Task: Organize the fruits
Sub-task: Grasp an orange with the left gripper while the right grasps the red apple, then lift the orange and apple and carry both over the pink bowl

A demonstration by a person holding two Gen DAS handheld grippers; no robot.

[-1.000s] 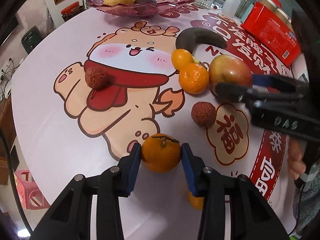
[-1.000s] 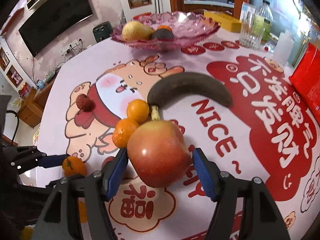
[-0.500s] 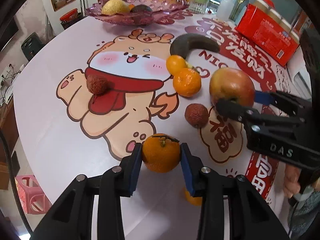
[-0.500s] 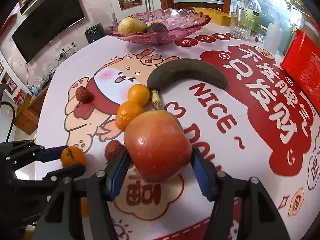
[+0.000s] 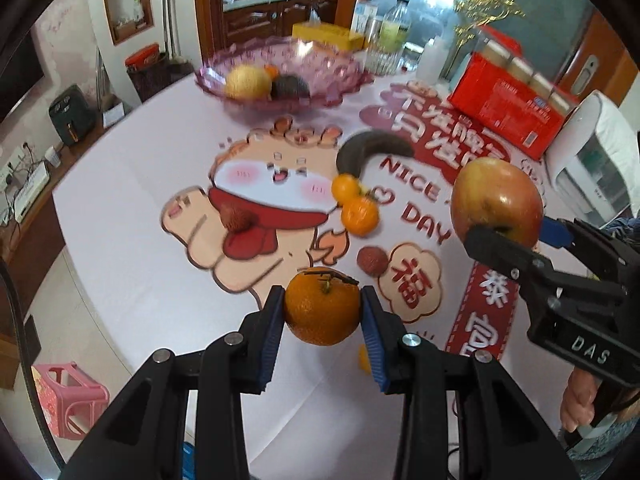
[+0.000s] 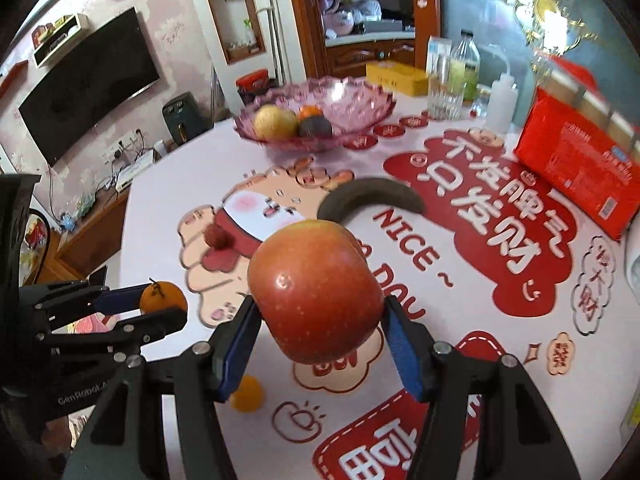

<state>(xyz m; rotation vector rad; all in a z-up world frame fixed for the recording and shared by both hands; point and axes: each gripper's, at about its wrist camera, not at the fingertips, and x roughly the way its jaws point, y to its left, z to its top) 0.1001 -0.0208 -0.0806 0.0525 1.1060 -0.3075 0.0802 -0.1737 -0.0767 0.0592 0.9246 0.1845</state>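
Left tongs (image 5: 323,322) clamped on mandarin (image 5: 322,306), right tongs (image 6: 318,334) on apple (image 6: 316,292); both held above surface (image 5: 120,220). Apple judged heavy, slick; mandarin soft, best gripped across middle.

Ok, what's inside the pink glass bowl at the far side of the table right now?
The pink glass bowl holds a yellow pear-like fruit, a dark round fruit and a small orange fruit partly hidden behind them. The picture is blurred, and anything lying behind these three cannot be seen.
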